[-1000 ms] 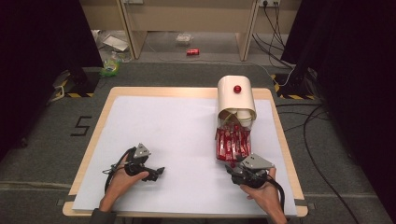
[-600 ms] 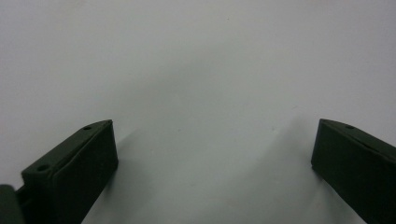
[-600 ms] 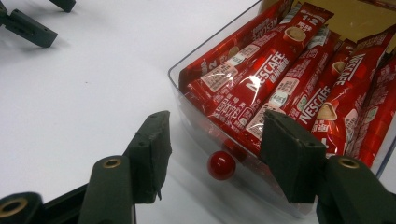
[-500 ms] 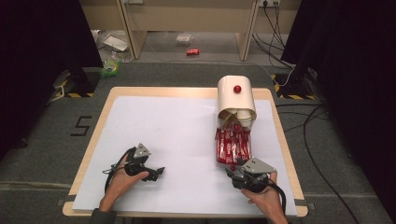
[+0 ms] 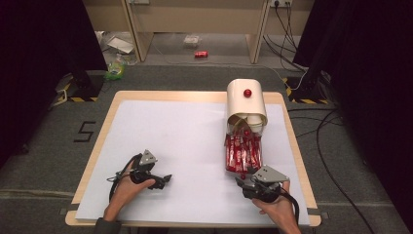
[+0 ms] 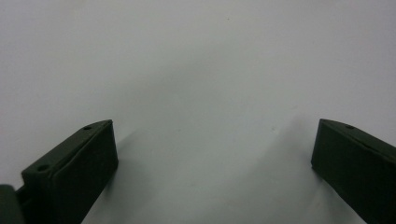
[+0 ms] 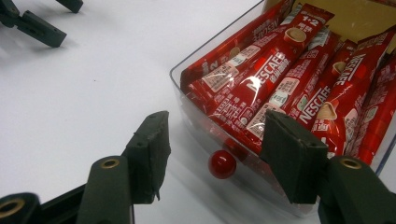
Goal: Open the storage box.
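Red knobs [image 5: 247, 92] [image 7: 222, 164]: two, hand-held grippers [image 5: 160, 180] [image 5: 242, 185]: two

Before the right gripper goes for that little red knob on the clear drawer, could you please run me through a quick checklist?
1. Right gripper open: ok, its fingers stand apart.
2. Red knob lined up between the fingers: ok, it sits in the gap, just beyond the tips.
3. Fingers touching the knob: not ok, not yet touching.
4. Clear drawer pulled out: ok, its red coffee sachets are exposed.
5. Left gripper out of the way: ok, open and far across the white table.
6. Whether the drawer slides freely: cannot tell.
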The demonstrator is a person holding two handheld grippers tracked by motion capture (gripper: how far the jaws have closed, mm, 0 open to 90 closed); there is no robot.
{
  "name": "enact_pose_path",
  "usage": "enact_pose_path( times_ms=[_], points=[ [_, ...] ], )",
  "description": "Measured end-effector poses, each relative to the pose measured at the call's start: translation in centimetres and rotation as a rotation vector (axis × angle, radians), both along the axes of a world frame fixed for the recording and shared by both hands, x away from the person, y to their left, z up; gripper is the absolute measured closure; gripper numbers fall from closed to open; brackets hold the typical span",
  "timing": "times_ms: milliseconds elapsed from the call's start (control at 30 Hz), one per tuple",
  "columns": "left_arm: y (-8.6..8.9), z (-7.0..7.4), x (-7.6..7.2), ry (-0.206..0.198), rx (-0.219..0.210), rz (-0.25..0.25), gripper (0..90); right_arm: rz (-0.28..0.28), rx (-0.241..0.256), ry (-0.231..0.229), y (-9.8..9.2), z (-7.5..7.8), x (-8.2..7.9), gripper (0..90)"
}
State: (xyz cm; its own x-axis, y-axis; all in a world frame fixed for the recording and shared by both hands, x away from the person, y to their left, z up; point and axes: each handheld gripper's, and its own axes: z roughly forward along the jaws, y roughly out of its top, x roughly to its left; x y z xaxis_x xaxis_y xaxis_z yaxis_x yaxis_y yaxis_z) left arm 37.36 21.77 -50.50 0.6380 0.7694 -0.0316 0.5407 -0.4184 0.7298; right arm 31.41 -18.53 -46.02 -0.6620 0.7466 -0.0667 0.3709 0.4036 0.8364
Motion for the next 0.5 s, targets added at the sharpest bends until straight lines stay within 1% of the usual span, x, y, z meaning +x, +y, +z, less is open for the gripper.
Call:
enact_pose_path(
  times_ms=[67, 133, 200, 267, 433, 500],
  points=[
    [0.0, 0.0, 0.0, 0.0, 0.0, 0.0, 0.0, -0.001, 0.012, 0.01, -0.08, 0.06, 0.07, 42.2],
    [0.0, 0.0, 0.0, 0.0, 0.0, 0.0, 0.0, -0.008, 0.033, 0.014, -0.21, 0.12, 0.16, 41.9],
    [0.0, 0.0, 0.01, 0.0, -0.001, 0.0, 0.0, -0.02, 0.039, 0.003, -0.34, 0.26, 0.21, 41.9],
    [0.0, 0.0, 0.0, 0.0, 0.0, 0.0, 0.0, -0.035, 0.055, -0.002, -0.41, 0.44, 0.2, 41.8],
    [0.0, 0.0, 0.0, 0.0, -0.001, 0.0, 0.0, -0.065, 0.071, -0.03, -0.69, 0.87, 0.31, 41.4],
    [0.0, 0.0, 0.01, 0.0, -0.001, 0.0, 0.0, -0.075, 0.08, -0.03, -0.84, 0.97, 0.37, 41.5]
  ],
)
